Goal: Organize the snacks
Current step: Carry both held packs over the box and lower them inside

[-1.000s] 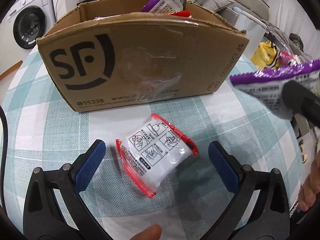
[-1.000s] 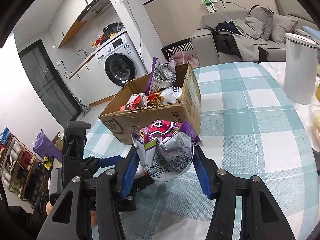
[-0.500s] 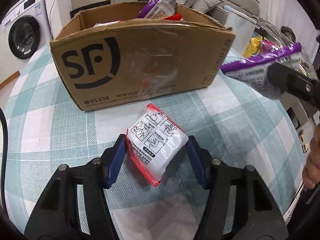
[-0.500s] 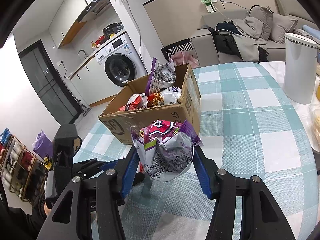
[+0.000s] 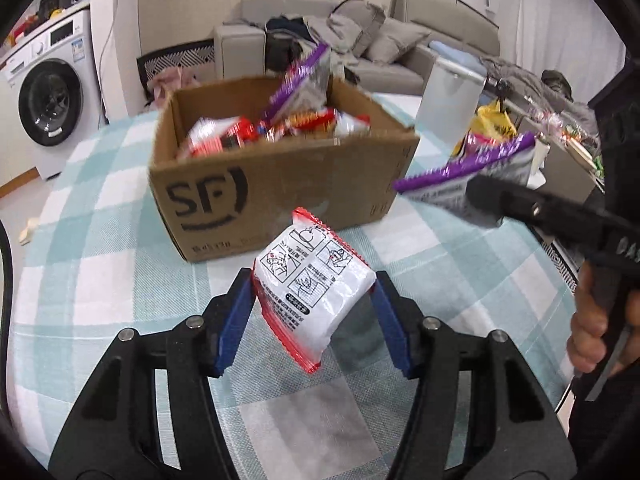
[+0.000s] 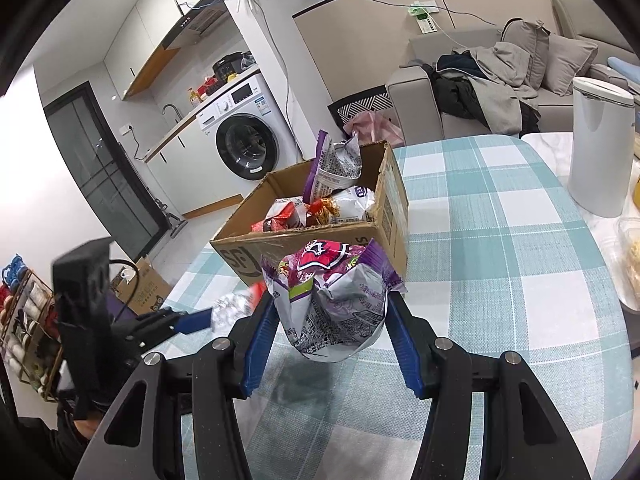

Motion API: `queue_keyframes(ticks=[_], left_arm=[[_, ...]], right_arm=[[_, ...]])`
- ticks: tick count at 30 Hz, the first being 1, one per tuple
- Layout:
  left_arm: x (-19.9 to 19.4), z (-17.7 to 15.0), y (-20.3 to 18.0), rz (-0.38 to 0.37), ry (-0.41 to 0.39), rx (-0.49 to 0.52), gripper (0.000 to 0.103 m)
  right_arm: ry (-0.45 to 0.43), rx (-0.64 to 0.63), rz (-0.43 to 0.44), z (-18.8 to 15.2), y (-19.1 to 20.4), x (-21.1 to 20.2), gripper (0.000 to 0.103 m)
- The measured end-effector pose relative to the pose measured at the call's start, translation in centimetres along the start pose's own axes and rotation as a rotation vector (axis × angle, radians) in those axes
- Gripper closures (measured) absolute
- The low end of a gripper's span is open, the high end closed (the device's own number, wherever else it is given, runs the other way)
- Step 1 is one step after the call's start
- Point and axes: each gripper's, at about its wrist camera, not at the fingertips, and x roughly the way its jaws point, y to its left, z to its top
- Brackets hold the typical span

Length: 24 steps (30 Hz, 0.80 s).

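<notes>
My left gripper [image 5: 314, 300] is shut on a white snack packet with red edges [image 5: 316, 284] and holds it above the checked tablecloth, in front of the open cardboard box [image 5: 280, 188]. The box holds several snack bags. My right gripper [image 6: 332, 320] is shut on a purple and silver chip bag [image 6: 336, 304], held above the table near the box [image 6: 388, 216]. In the left wrist view the purple bag [image 5: 472, 172] shows to the right of the box. In the right wrist view the left gripper [image 6: 224, 312] shows at lower left with its packet.
A white bin [image 6: 600, 148] stands at the table's far right, also in the left wrist view [image 5: 448, 104]. A clear tub [image 6: 630, 260] sits at the right edge. A sofa [image 6: 480, 92] and a washing machine [image 6: 244, 140] lie beyond the table.
My left gripper closed on the white packet and lifted it off the table, toward the box. My right gripper kept its hold on the purple bag, nearly still.
</notes>
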Motion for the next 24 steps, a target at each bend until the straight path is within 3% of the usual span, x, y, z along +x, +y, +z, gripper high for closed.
queue_keyframes(ticks=[10, 24], left_arm=[[-4.5, 2.7, 1.8, 0.025, -0.098, -0.004, 0.046], [-5.7, 6.0, 3.4, 0.044, -0.17, -0.019, 0.046]], right_arm=[[-0.025, -0.018, 0.007, 0.4, 1.2, -0.9, 0.048], [-0.071, -0.058, 0.008, 3.5, 4.2, -0.7, 0.048]])
